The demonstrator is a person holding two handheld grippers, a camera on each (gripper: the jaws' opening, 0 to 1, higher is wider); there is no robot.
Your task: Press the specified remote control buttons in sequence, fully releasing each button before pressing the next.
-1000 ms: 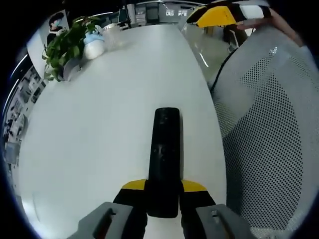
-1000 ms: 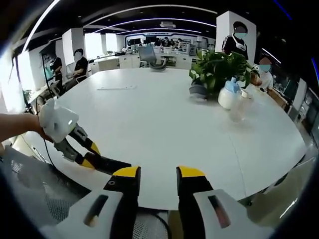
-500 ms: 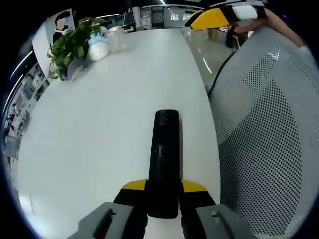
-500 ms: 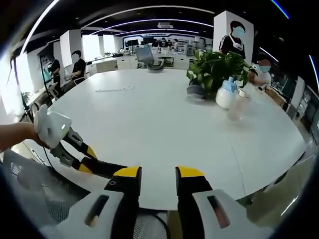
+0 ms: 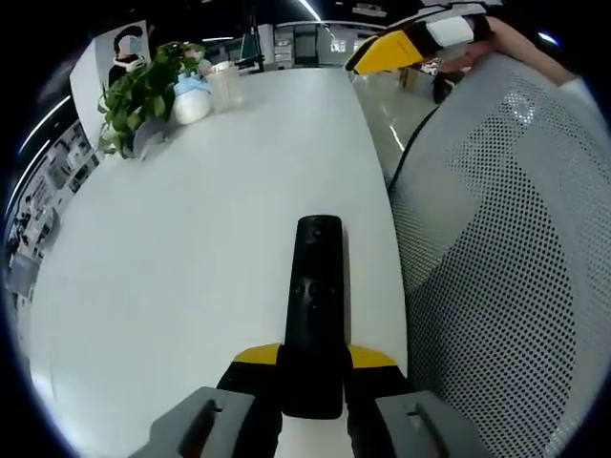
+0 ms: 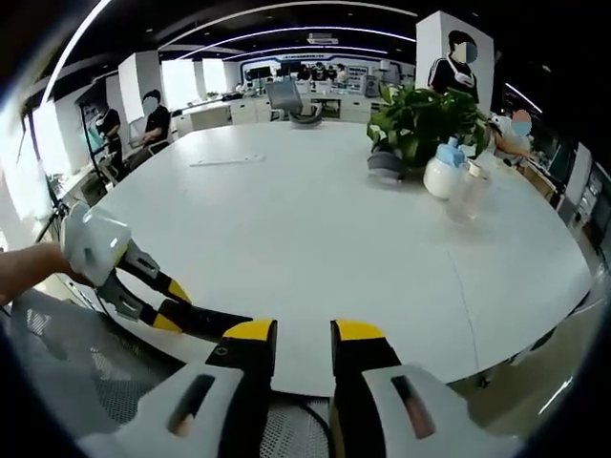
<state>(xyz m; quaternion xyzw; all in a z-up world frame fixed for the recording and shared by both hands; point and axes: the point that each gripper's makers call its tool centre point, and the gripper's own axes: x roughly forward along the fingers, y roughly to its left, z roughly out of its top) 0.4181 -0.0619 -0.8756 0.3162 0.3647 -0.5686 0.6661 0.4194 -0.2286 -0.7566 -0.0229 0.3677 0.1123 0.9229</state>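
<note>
A black remote control point(image 5: 315, 305) juts forward from my left gripper point(image 5: 313, 358), whose yellow-tipped jaws are shut on its near end. It hangs above the white table point(image 5: 191, 210) near the edge. In the right gripper view the left gripper point(image 6: 172, 303) comes in from the left in a person's hand, with the remote point(image 6: 215, 322) pointing toward my right gripper point(image 6: 304, 334). The right gripper's jaws stand a narrow gap apart with nothing between them, just off the table's edge point(image 6: 315, 363). High at the right of the left gripper view, the right gripper point(image 5: 387, 50) shows as a yellow jaw.
A potted plant point(image 6: 420, 119), a white bottle point(image 6: 442, 174) and a clear cup point(image 6: 470, 196) stand at the far side of the table. A grey mesh chair back point(image 5: 496, 248) rises beside the table edge. Desks and people fill the office behind.
Both views have shifted slightly with the hands. The right gripper's jaws have drawn a little closer together. The remote stays in the left gripper's hold.
</note>
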